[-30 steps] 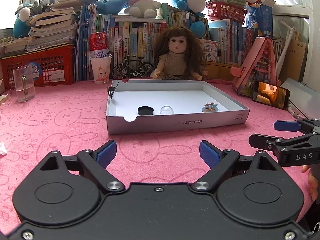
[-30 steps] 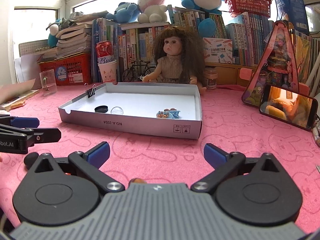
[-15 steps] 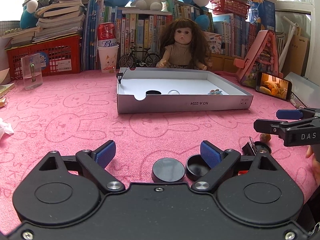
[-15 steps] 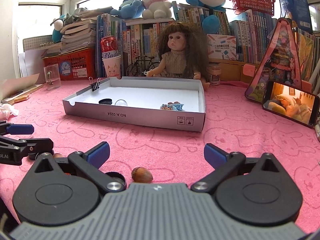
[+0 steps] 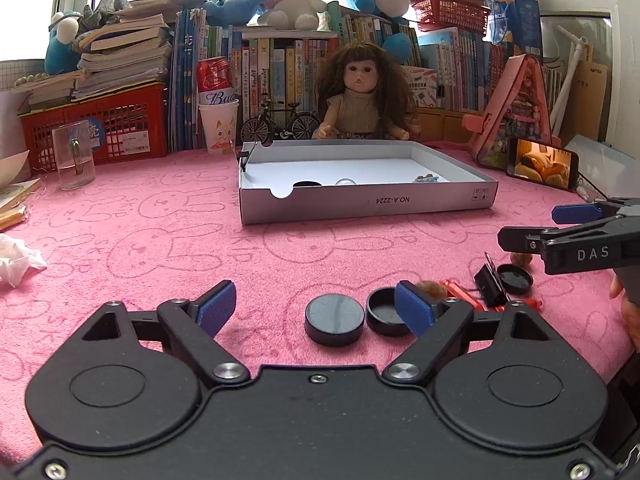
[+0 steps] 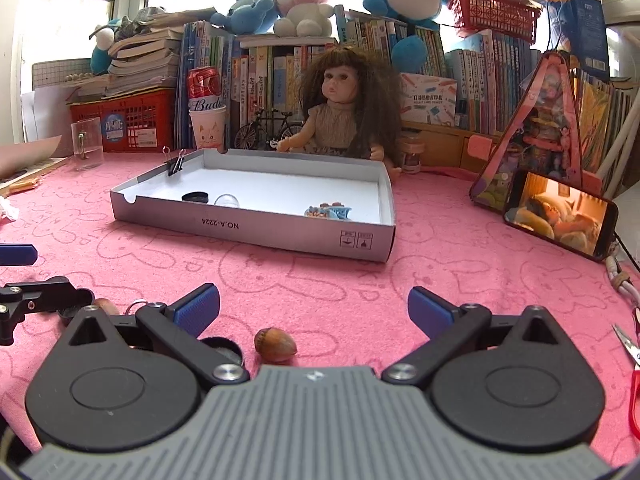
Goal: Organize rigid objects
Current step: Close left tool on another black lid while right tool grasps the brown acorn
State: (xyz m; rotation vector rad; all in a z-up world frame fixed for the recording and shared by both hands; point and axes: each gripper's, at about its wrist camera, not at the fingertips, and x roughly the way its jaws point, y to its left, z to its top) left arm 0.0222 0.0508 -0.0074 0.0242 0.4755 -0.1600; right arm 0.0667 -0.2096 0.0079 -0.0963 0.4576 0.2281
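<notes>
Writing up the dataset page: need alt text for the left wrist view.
The left gripper, its jaws closing, hovers over a pink cloth with two black caps between its fingers, untouched. Beyond lies a grey cardboard tray; the right gripper enters from the right.

Shallow grey cardboard tray (image 5: 368,204) sits mid-table on pink bunny-print cloth (image 5: 140,248), long-haired doll (image 5: 362,98) behind it. In tray: black round lid (image 6: 195,197) left, clear dome (image 6: 226,200) beside it, small blue trinket (image 6: 329,213) right. Before tray: closed black round tin (image 5: 334,319), open black cap (image 5: 386,316) touching its right. Brown acorn-like nut (image 6: 276,345) lies apart.
</notes>
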